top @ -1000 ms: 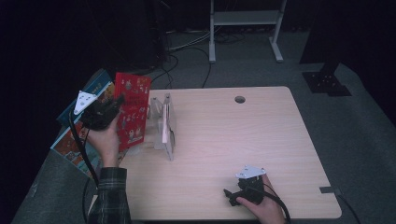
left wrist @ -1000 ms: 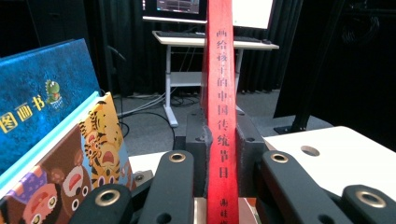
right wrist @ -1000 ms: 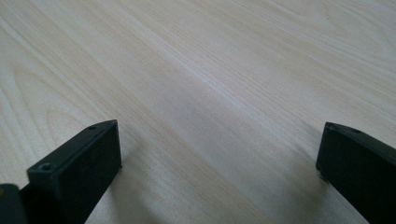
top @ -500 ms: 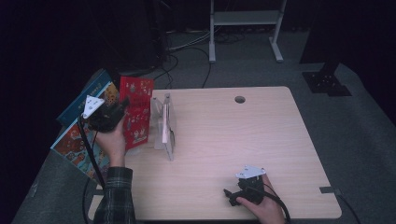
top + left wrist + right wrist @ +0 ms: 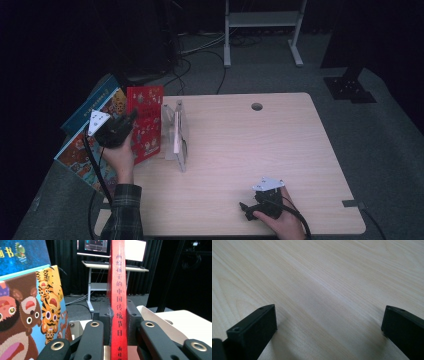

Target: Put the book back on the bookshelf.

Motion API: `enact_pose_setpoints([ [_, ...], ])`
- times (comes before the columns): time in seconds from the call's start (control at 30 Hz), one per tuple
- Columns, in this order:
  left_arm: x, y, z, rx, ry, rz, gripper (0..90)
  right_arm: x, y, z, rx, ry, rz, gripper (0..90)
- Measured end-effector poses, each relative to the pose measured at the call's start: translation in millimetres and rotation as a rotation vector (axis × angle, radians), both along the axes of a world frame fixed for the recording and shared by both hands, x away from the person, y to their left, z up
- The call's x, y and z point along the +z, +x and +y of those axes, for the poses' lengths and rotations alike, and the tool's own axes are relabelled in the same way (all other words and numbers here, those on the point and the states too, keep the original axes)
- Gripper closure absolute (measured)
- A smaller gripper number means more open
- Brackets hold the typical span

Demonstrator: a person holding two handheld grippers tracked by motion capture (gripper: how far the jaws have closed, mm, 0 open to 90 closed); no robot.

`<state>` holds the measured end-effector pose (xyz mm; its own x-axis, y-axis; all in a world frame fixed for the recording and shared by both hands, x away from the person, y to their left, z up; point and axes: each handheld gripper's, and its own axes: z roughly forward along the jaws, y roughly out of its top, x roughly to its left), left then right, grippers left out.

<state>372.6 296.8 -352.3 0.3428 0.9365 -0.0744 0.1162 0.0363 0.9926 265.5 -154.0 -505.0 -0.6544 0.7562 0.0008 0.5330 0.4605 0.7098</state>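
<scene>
Gripping the thin red hardcover picture book [image 5: 146,122] by its spine, my left gripper [image 5: 125,126] stands at the left edge of the high view, jaws clenched on the book; in the left gripper view the red spine [image 5: 118,302] rises upright between the two black pads. The book is lifted at the left end of the pale wooden table [image 5: 280,150], just beside the clear acrylic book stand [image 5: 176,135], with its cover facing the camera. Two more illustrated books, a tiger-and-bear cover [image 5: 30,315] and a blue one [image 5: 89,105], lean off the table's left edge behind my hand. My right gripper [image 5: 247,210] rests low at the lower right of the high view, jaws released and wide apart over bare wood [image 5: 324,290].

The step in hand appears to be slotting the red book into the stand. To do it well, I judge that I should keep the spine vertical, align the lower edge with a free slot between the dividers, lower gently, and release only once the book bears on the stand's base.
</scene>
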Motion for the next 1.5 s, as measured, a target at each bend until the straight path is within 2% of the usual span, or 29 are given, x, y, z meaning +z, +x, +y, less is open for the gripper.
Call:
enact_pose_setpoints([
  [0.23, 0.9, -13.6, 3.6, -0.009, 0.023, 0.036, 79.1, 0.0, 0.0, -0.1, 0.001, 0.000, 0.000, 0.0],
  [0.63, -8.6, -32.5, 9.9, 0.000, 0.014, 0.037, 78.9, 0.1, 0.0, -0.1, 0.002, 0.000, 0.001, 0.0],
  [0.73, -14.9, -35.7, 9.9, 0.002, 0.016, 0.052, 78.9, 0.1, 0.0, -0.2, 0.002, 0.000, 0.000, 0.0],
  [0.97, -23.6, -34.3, 12.5, 0.004, 0.001, 0.073, 78.8, 0.1, 0.0, -0.2, 0.002, -0.001, 0.000, 0.0],
  [1.1, -26.2, -34.0, 11.0, 0.009, 0.019, 0.072, 78.7, 0.1, 0.0, -0.2, 0.002, -0.001, 0.000, 0.0],
  [1.23, -34.8, -30.9, 7.1, 0.011, 0.055, 0.100, 78.8, 0.1, 0.0, -0.1, 0.002, 0.000, 0.001, 0.0],
  [1.5, -42.3, -26.8, 8.4, 0.015, 0.050, 0.133, 78.5, 0.1, 0.0, -0.1, 0.002, 0.000, 0.000, 0.0],
])
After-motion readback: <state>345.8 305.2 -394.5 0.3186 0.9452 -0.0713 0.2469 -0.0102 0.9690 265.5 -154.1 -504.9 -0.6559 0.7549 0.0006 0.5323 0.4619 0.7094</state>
